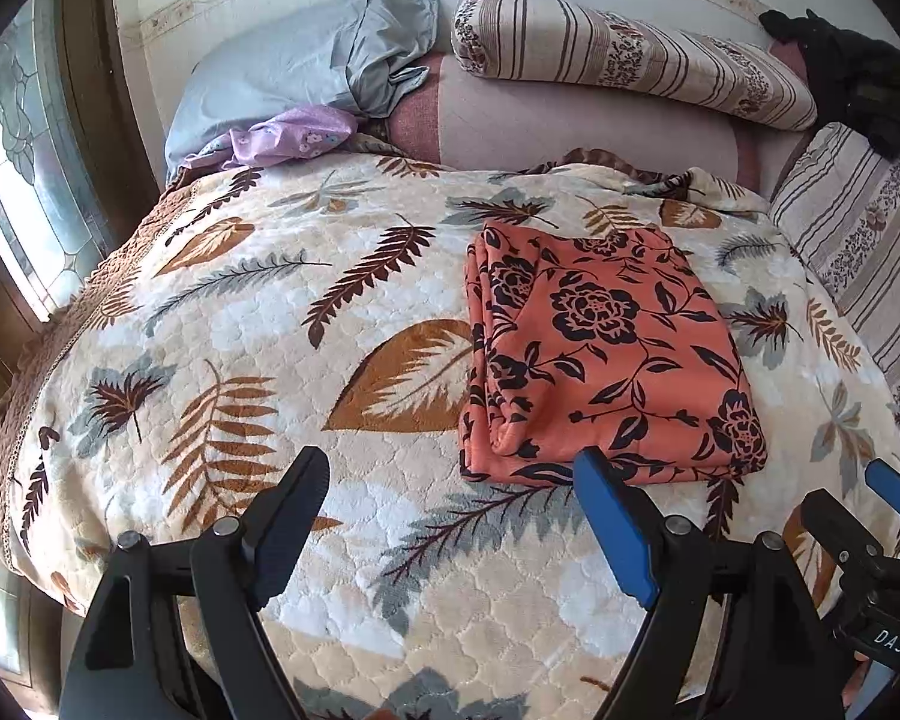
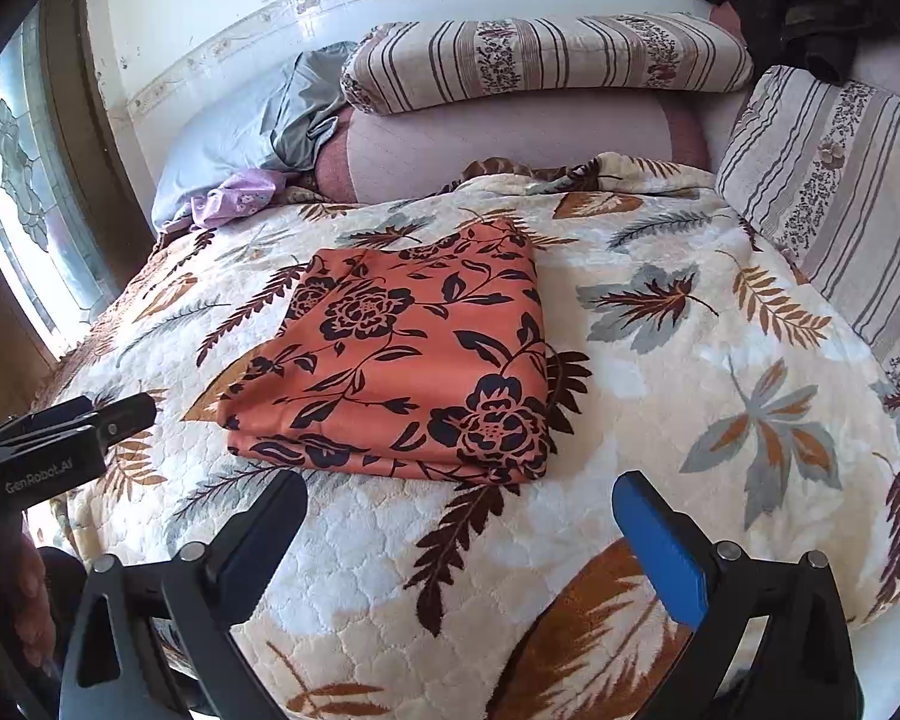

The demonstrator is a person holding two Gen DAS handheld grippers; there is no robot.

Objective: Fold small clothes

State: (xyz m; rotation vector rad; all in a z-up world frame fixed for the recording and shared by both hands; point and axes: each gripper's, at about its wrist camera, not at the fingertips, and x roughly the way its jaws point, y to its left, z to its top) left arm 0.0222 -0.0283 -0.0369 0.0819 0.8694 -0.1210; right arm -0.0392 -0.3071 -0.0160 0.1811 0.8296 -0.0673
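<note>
An orange cloth with black flowers (image 1: 606,348) lies folded into a flat rectangle on the leaf-patterned bedspread (image 1: 270,312). It also shows in the right wrist view (image 2: 408,360). My left gripper (image 1: 450,474) is open and empty, held just short of the cloth's near edge, with its blue finger close to the near corner. My right gripper (image 2: 459,498) is open and empty, a little back from the cloth's near edge. The right gripper's tip (image 1: 894,480) shows at the right edge of the left wrist view. The left gripper (image 2: 120,414) shows at the left of the right wrist view.
Striped pillows (image 2: 540,60) and a pink bolster (image 2: 510,144) lie at the head of the bed. A grey pillow (image 1: 282,78) and a purple garment (image 1: 294,135) lie at the back left. A dark garment (image 2: 798,0) hangs at the back right. A window (image 1: 24,168) is on the left.
</note>
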